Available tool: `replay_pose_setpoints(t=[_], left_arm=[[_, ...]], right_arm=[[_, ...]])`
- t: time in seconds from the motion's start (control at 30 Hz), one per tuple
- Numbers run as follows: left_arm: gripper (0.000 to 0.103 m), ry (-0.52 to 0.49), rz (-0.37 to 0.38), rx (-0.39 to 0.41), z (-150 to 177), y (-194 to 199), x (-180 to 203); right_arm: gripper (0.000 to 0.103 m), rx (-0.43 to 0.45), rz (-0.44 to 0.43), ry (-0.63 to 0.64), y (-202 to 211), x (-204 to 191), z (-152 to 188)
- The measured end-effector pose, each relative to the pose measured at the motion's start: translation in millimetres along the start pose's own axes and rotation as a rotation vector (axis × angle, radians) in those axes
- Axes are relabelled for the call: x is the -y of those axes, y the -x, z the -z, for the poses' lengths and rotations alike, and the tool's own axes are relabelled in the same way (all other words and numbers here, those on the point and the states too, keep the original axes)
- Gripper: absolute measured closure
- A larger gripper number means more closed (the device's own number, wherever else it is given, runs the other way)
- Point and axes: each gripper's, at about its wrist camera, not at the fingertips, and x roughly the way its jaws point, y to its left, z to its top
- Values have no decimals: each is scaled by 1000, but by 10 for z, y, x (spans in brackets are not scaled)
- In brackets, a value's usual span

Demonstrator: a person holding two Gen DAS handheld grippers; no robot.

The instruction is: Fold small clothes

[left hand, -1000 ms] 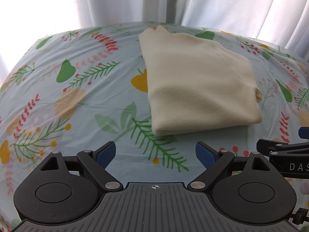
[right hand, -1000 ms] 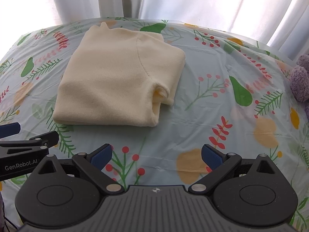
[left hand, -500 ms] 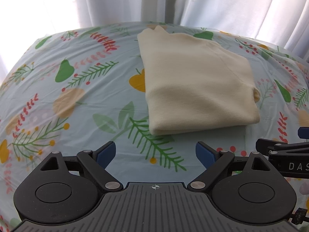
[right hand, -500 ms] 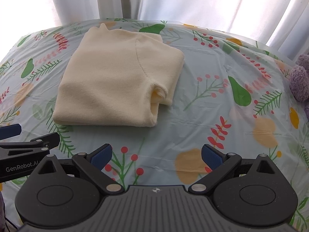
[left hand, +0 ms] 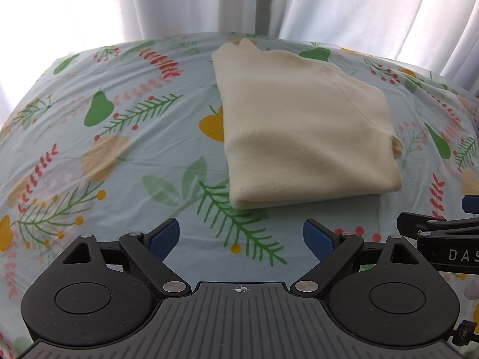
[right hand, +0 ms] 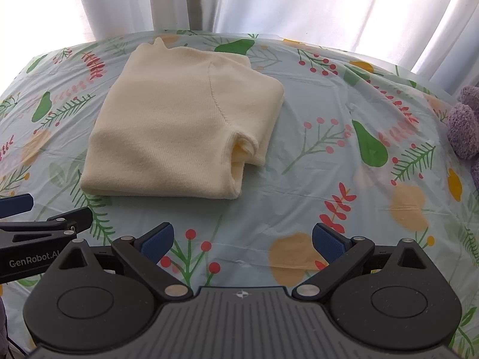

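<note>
beside folded sweater (right hand: pixel 179 125): purple plush (right hand: pixel 464 125), white curtain (right hand: pixel 269 0) behind.

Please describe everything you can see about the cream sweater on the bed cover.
The cream sweater is a fine ribbed knit, folded into a compact rectangle of several layers. A raglan-like seam curves across its top, and a sleeve cuff opening shows at its near right side. It lies flat on the floral bed cover, nearer the curtain side. Nothing else touches it: the left gripper and right gripper are both open and short of its near edge.
</note>
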Motion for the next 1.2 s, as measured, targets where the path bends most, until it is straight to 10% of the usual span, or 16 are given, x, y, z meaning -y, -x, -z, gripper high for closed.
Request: replay_pose_setpoints(t=[1.2], left_arm=[[9, -30, -21, 9, -25, -40, 64]], right_arm=[[4, -8, 6, 13, -49, 25, -60]])
